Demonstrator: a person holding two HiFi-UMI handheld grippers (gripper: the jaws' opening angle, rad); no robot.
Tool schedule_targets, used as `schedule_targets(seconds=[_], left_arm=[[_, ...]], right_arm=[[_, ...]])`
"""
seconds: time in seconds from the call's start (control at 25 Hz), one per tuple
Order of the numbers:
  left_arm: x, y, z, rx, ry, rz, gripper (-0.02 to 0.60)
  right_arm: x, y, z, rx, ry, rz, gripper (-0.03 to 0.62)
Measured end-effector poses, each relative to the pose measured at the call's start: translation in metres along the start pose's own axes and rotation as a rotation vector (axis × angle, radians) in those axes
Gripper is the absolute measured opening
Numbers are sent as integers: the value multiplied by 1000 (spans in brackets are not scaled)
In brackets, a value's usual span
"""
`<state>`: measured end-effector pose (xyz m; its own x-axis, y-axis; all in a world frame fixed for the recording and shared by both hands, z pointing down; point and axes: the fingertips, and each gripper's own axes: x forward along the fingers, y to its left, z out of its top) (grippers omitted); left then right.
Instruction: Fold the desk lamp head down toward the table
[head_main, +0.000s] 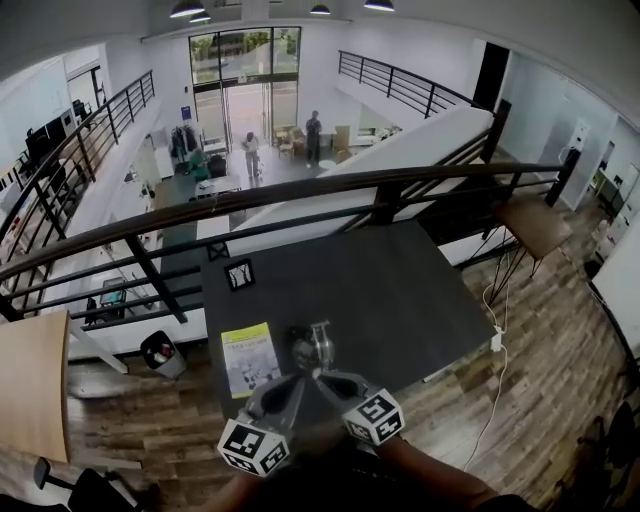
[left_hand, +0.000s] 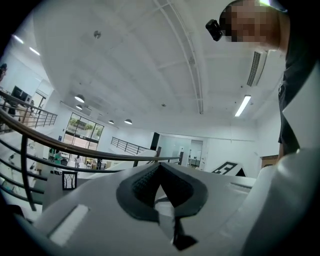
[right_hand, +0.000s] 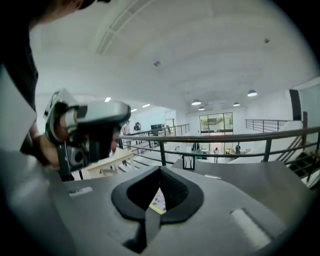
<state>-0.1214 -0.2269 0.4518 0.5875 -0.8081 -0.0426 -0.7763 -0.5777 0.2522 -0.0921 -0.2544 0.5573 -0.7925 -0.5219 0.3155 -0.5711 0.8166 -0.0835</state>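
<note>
The desk lamp (head_main: 312, 345), small with a dark base and a shiny head, stands near the front edge of the dark table (head_main: 380, 290). My left gripper (head_main: 297, 378) and right gripper (head_main: 325, 377) hover side by side just in front of it, their tips close to the lamp; whether they touch it I cannot tell. In the left gripper view the left gripper (left_hand: 159, 166) is shut and empty, pointing level over the railing. The right gripper (right_hand: 160, 170) is likewise shut with nothing in it. Neither gripper view shows the lamp.
A yellow-green booklet (head_main: 248, 358) lies left of the lamp. A small black-and-white marker stand (head_main: 239, 273) sits at the table's far left. A dark railing (head_main: 300, 190) runs behind the table, with an open drop beyond. A wooden stool (head_main: 535, 222) stands to the right.
</note>
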Motion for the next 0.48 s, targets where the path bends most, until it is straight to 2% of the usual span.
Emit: schedule_targets(seconds=[0.12, 0.24, 0.48], left_arm=[[-6, -9, 1, 3, -18, -10, 2], [-10, -16, 0, 3, -25, -16, 2], [-25, -42, 11, 19, -55, 4, 2]], right_arm=[[-19, 17, 31, 54, -90, 28, 3], [-37, 27, 54, 59, -160, 35, 3], [-69, 43, 69, 48, -214, 79, 3]])
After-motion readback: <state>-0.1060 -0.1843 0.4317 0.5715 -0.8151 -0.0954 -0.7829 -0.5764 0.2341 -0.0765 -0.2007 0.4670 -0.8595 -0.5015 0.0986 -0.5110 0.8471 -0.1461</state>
